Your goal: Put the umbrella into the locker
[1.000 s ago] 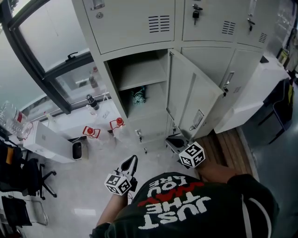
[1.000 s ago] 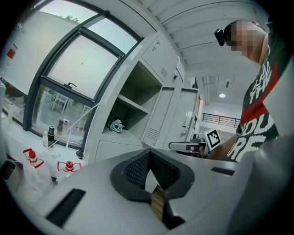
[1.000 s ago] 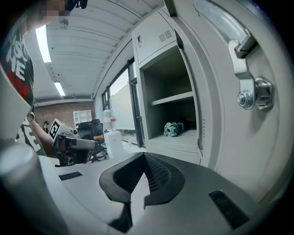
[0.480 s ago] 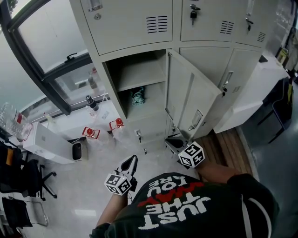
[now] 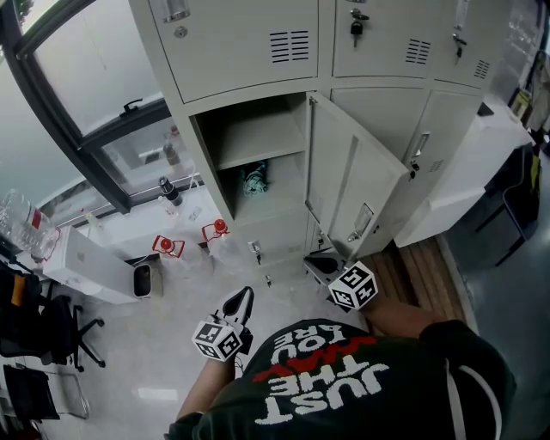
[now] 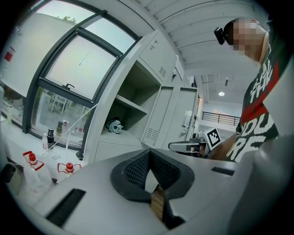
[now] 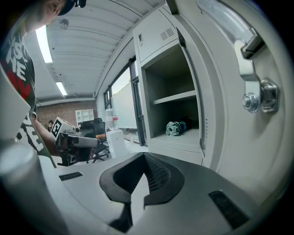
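Note:
The teal folded umbrella (image 5: pixel 255 180) lies inside the open locker (image 5: pixel 258 137), on the floor of its lower compartment, under the shelf. It shows in the left gripper view too, umbrella (image 6: pixel 115 125), and in the right gripper view, umbrella (image 7: pixel 176 128). The locker door (image 5: pixel 352 185) stands swung out to the right. My left gripper (image 5: pixel 239 302) is held low in front of the locker, shut and empty, as its own view shows (image 6: pixel 150 172). My right gripper (image 5: pixel 325 262) is beside the door's lower edge, also shut with nothing in it (image 7: pixel 142 176).
Closed lockers surround the open one; a key (image 5: pixel 355 26) hangs in an upper door. Two red-capped bottles (image 5: pixel 168 244) and a white box (image 5: pixel 90 262) stand on the floor at the left below the window. An office chair (image 5: pixel 43 326) is far left.

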`<state>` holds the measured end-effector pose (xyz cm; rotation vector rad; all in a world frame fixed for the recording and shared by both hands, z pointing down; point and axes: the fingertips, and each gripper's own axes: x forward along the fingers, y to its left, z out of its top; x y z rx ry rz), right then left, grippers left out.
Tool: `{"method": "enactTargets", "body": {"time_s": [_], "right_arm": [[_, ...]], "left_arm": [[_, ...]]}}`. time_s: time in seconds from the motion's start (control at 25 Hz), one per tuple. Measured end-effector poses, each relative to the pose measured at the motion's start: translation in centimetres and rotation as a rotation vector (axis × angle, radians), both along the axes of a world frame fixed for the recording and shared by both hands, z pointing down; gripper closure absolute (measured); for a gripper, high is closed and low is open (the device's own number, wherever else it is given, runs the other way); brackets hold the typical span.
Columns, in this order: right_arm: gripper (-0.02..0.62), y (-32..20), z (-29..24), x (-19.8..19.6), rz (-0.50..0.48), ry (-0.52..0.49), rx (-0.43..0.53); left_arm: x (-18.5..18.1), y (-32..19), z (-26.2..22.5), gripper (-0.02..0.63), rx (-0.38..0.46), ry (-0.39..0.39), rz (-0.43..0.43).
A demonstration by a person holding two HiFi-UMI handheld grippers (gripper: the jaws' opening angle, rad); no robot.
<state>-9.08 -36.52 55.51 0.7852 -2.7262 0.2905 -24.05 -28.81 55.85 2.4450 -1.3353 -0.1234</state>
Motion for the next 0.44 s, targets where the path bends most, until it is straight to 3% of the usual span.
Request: {"method": "enactTargets", "body": {"time_s": [0.44], "right_arm": [[0.563,0.02,-0.01,0.07,-0.003,-0.002,0.0]], "left_arm": [[0.05,-0.09,0.04,0.598,-0.004,-0.003,0.001]]}}
